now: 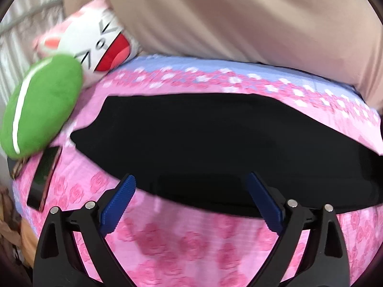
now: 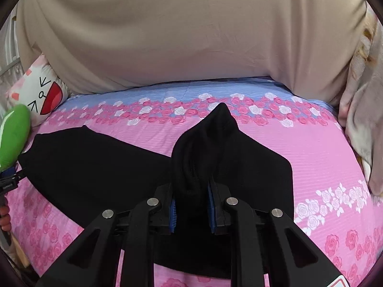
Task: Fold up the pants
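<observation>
Right wrist view: the right gripper is clamped on a bunched fold of the black pants, which rises as a peak straight ahead of the blue pads and hides most of them. The rest of the garment spreads flat to the left of and beneath this gripper on the pink rose-print bedsheet. A small part of the left gripper shows at the far left edge — only this view shows both tools.

Left wrist view: the left gripper stands with its jaws wide apart and nothing between its blue pads. The pants lie flat just ahead of its fingertips as one long dark band running left to right; the raised fold cannot be made out here. This view alone shows a dark phone on the sheet, ahead and to the left.

Both views show a green plush cushion and a white cat-face pillow far left, with a beige cover beyond the bed — the left view is motion-blurred.
</observation>
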`<state>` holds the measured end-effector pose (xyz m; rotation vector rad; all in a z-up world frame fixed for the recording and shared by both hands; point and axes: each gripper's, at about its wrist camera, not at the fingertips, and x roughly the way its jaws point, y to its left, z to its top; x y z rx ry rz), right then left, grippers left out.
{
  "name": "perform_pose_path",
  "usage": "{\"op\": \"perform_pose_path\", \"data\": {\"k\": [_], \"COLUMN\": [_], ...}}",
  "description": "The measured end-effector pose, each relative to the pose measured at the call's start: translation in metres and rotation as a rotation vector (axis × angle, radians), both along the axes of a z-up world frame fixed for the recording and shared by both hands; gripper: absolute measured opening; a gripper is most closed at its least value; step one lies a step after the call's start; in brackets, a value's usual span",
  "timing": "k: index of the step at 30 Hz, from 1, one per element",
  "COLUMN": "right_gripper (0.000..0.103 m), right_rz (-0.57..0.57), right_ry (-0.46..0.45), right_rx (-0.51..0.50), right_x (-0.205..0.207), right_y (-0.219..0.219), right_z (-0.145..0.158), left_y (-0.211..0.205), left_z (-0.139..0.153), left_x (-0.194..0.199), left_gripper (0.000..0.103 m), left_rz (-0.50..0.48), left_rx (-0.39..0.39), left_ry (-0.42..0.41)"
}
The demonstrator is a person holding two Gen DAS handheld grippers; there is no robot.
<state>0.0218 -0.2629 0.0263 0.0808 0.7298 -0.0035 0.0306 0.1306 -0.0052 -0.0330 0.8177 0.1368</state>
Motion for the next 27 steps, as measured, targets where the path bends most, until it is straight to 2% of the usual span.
{"op": "perform_pose_path", "data": {"k": [2,3,5,8,10,11,12,14,15,16,18,21,23,24,25,27], "right_gripper": [0.018,0.018,0.018,0.019,0.027,0.029,0.036,0.037,0.04,0.049,0.055,0.055,0.049,0.037,0.029,0.029], "right_rz": [-0.041,-0.082,-0.187,-0.349,-0.444,-0.468,-0.491,-0.513,-0.471,-0.421,-0.217,0.125,0.312,0.38,0.465,0.541], "right_ry": [-0.005,-0.009,-0.015,-0.007,0.037,0.083,0.107,0.105,0.067,0.033,-0.028,-0.044,-0.017,0.003,0.025,0.053], "right_rx": [-0.017,-0.021,-0.024,-0.011,-0.026,-0.023,-0.026,-0.03,-0.039,-0.06,-0.097,-0.119,-0.091,-0.082,-0.092,-0.114], "right_x": [-0.001,-0.005,-0.022,-0.052,-0.07,-0.077,-0.082,-0.097,-0.105,-0.108,-0.109,-0.096,-0.08,-0.074,-0.063,-0.046], "right_y": [-0.011,-0.026,-0.065,-0.132,-0.167,-0.182,-0.19,-0.19,-0.179,-0.164,-0.109,-0.008,0.055,0.078,0.111,0.147], "right_z": [0.003,0.005,0.011,0.006,-0.007,-0.019,-0.027,-0.031,-0.026,-0.019,-0.005,-0.006,-0.019,-0.024,-0.033,-0.046], "left_y": [0.02,0.026,0.026,0.004,-0.012,-0.022,-0.03,-0.038,-0.037,-0.035,-0.032,-0.026,-0.016,-0.011,-0.007,0.0], "left_z": [-0.004,-0.006,-0.004,-0.002,-0.004,-0.007,-0.008,-0.009,-0.009,-0.009,-0.01,-0.013,-0.012,-0.011,-0.01,-0.006], "left_x": [0.0,-0.001,-0.005,-0.005,-0.002,0.001,0.004,0.011,0.013,0.016,0.02,0.021,0.019,0.017,0.015,0.011], "left_gripper": [0.092,0.092,0.092,0.092,0.092,0.092,0.092,0.092,0.092,0.093,0.094,0.094,0.094,0.094,0.094,0.094], "left_rz": [0.005,-0.016,-0.069,-0.119,-0.144,-0.143,-0.135,-0.099,-0.093,-0.1,-0.109,-0.054,-0.019,-0.011,-0.008,0.001], "left_rx": [-0.091,-0.158,-0.234,-0.241,-0.23,-0.196,-0.158,-0.092,-0.101,-0.145,-0.173,-0.115,-0.115,-0.129,-0.136,-0.122], "left_ry": [0.035,0.052,0.054,0.049,0.054,0.062,0.064,0.058,0.066,0.08,0.104,0.104,0.098,0.097,0.092,0.078]}}
